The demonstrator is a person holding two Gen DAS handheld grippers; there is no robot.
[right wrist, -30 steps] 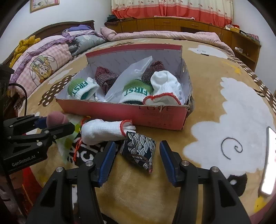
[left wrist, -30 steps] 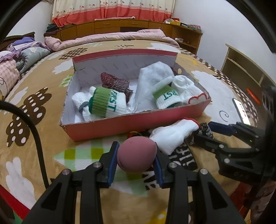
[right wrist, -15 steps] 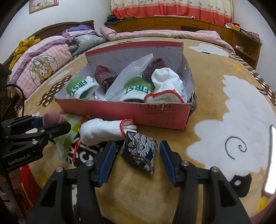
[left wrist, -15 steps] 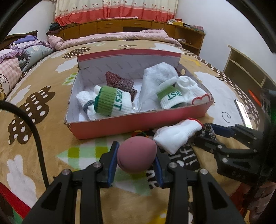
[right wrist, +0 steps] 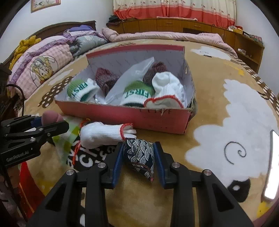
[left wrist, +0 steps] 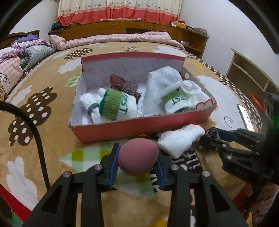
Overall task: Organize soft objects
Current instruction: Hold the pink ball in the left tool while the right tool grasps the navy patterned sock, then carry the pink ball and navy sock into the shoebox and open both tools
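- The red box [left wrist: 139, 126] is sitting near the middle of the bed [left wrist: 43, 83], and it is already holding a good pile of soft things: two socks with green bands [left wrist: 115, 106], some dark red knitted pieces [left wrist: 123, 84], white socks [left wrist: 163, 82] and a clear bag [right wrist: 129, 73]
- So a big part of the tidying is looking done, I think
- Three soft things are still waiting outside the box, by its near wall
- The left gripper [left wrist: 138, 158] is squeezing a round pink ball [left wrist: 138, 155] between its fingers, just in front of the box's near wall
- The right gripper [right wrist: 138, 158] is holding a dark pouch with a wave pattern [right wrist: 139, 155]; its fingers are pressing on both sides of the pouch, and the pouch seems to be lying on the bed
- A white glove with a red cuff [right wrist: 102, 133] is lying loose on the bed, touching the pouch and close to the box's near wall; no fingers are holding it
- My guess is that the ball and the pouch are going into the box next, and then the glove
- The bed is wearing a brown blanket [right wrist: 218, 73] with white sheep and spotted trees
- Folded quilts [right wrist: 41, 64] are piling up at the bed's left edge, and a phone [right wrist: 271, 167] is lying near the right edge
- A red and cream curtain [right wrist: 174, 8] is hanging at the far wall above a long wooden cabinet [right wrist: 174, 26], and open wooden shelves [left wrist: 252, 75] are standing at the right
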